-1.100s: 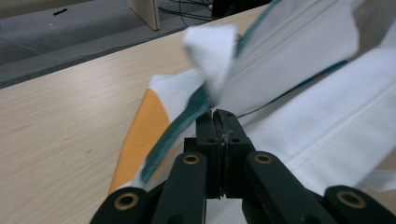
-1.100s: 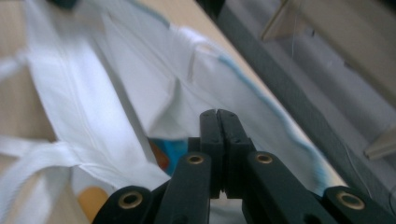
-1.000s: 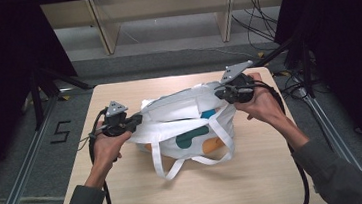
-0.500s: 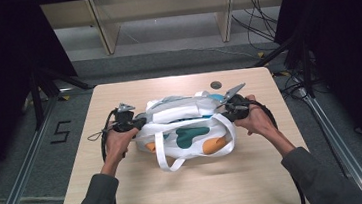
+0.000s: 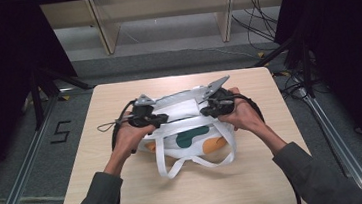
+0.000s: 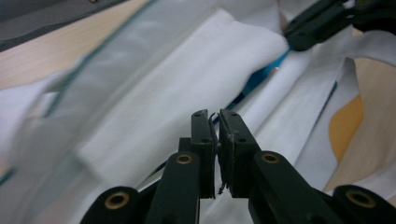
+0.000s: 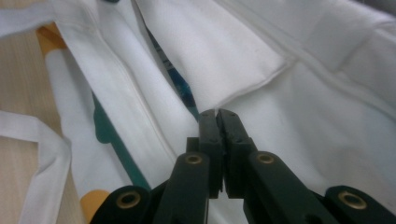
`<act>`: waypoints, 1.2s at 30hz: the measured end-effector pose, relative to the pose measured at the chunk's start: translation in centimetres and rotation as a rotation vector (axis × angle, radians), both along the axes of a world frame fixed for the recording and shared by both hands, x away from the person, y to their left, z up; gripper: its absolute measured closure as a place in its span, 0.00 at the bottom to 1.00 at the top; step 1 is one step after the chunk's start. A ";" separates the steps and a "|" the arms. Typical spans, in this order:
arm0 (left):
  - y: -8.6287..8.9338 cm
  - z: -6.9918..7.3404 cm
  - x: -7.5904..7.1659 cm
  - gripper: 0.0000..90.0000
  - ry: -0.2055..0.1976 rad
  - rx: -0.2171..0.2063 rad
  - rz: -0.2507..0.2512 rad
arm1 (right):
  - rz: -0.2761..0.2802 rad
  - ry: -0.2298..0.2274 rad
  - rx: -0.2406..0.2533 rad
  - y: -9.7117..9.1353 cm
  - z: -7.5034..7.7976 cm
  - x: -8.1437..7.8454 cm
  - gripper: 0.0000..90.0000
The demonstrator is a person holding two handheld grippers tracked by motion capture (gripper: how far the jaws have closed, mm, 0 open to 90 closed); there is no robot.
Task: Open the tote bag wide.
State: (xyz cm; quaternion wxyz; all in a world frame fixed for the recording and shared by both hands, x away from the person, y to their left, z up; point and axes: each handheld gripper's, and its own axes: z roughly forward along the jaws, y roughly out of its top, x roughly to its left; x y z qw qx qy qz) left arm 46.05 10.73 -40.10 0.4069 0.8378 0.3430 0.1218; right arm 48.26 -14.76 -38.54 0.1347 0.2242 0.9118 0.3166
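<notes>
A white cloth bag (image 5: 187, 131) with green and orange print lies folded on the wooden table (image 5: 256, 175), its handle loops (image 5: 195, 163) toward the near edge. My left gripper (image 5: 163, 118) rests on the bag's left side. Its jaws have just been opening and stand a slit apart (image 6: 217, 114), with no fabric gripped between them. The bag's white folds (image 6: 163, 84) lie just beyond the tips. My right gripper (image 5: 202, 111) is at the bag's right side, its jaws (image 7: 217, 113) pressed together on a fold edge of the bag (image 7: 303, 107). The right gripper (image 6: 317, 23) also appears far off in the left gripper view.
Wooden shelving (image 5: 160, 13) stands behind the table and cables (image 5: 261, 19) hang at the back right. Metal rails run along the floor on both sides. A "5" mark (image 5: 61, 132) is on the floor at the left.
The bag, held up and stretched between both grippers, has come down onto the table. Both hands have moved inward toward each other, folding it narrower.
</notes>
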 end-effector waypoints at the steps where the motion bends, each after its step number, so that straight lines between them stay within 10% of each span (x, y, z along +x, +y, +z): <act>1: 0.0 0.0 0.0 0.93 0.000 0.000 0.000 | 0.000 0.000 0.000 0.0 0.0 0.0 1.00; 9: -2.1 -2.4 4.4 0.99 0.076 0.046 0.089 | 0.099 0.075 -0.078 0.2 -2.7 -1.4 1.00; 12: -2.7 -3.3 6.4 0.99 0.097 0.079 0.121 | 0.131 0.196 -0.125 0.2 -5.0 -4.3 1.00; 16: -2.5 -3.5 7.8 0.99 0.138 0.019 0.198 | 0.166 0.157 -0.146 0.3 -5.8 -5.2 1.00; 19: -3.1 -2.8 6.8 0.99 0.088 0.087 0.163 | 0.156 0.175 -0.133 0.2 -5.2 -5.1 1.00; 26: -2.7 -2.4 2.6 0.93 0.074 0.131 0.028 | 0.093 0.003 0.005 0.6 -0.9 -1.9 1.00; 34: -0.7 -4.8 -2.0 0.98 0.136 0.176 -0.052 | 0.045 -0.030 -0.158 5.0 -2.5 3.6 1.00; 36: -0.7 -5.8 -3.2 0.99 0.143 0.191 -0.066 | -0.042 -0.047 -0.198 5.6 -3.3 5.9 1.00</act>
